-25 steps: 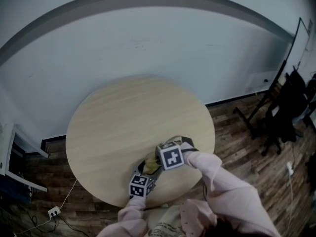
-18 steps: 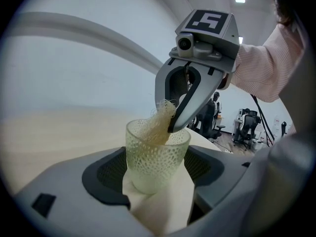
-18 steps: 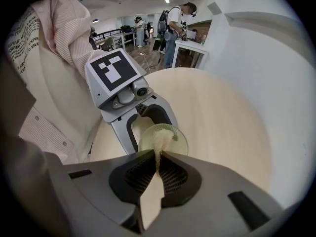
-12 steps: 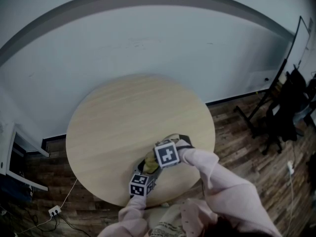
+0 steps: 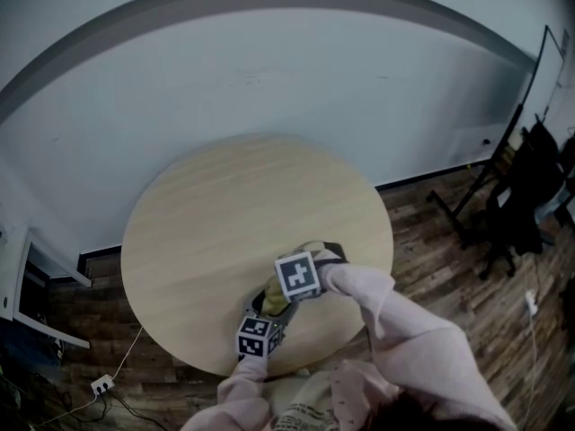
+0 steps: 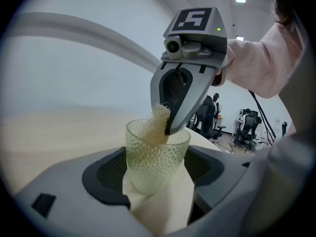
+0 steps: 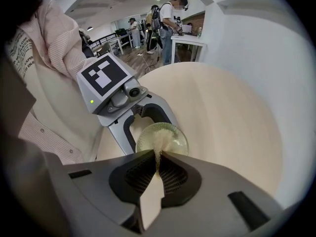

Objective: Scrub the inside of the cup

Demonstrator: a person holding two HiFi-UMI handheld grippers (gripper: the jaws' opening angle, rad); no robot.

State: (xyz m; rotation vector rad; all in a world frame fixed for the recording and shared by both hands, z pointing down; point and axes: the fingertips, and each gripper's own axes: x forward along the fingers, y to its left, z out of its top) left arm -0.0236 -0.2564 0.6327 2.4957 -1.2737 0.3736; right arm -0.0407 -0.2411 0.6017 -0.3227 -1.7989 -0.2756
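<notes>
Round wooden bench [image 5: 234, 214]. Both grippers work close together at its near edge, just in front of the person.

Cup [image 6: 157, 159]: translucent, pale green, honeycomb pattern on the wall. It stands upright, mouth up. The left gripper [image 6: 158, 179] is clamped on its lower wall, one jaw on each side. No view shows whether the base rests on the bench or hangs just above it.

Mesh [image 6: 157, 120]: pale yellow netting, bunched. The right gripper [image 7: 158, 164] has its jaws pressed together on the upper end. It comes down steeply from above, tips at the rim on the cup's right side. The free end of the mesh hangs inside the cup and touches the inner wall. The right gripper view looks straight down the mouth and shows the mesh running in toward the bottom.

Progress, as a judgement: the setup is done, with the cup gripped, the mesh gripped and the mesh inside. The scrubbing itself looks under way, not finished. The mesh sits against one part of the wall only. No foam, water or dirt shows, so how much of the inside has been covered cannot be read.

Likely left to do: work the mesh round the rest of the wall and the bottom, then lift it out.

Other people stand at desks far behind.
</notes>
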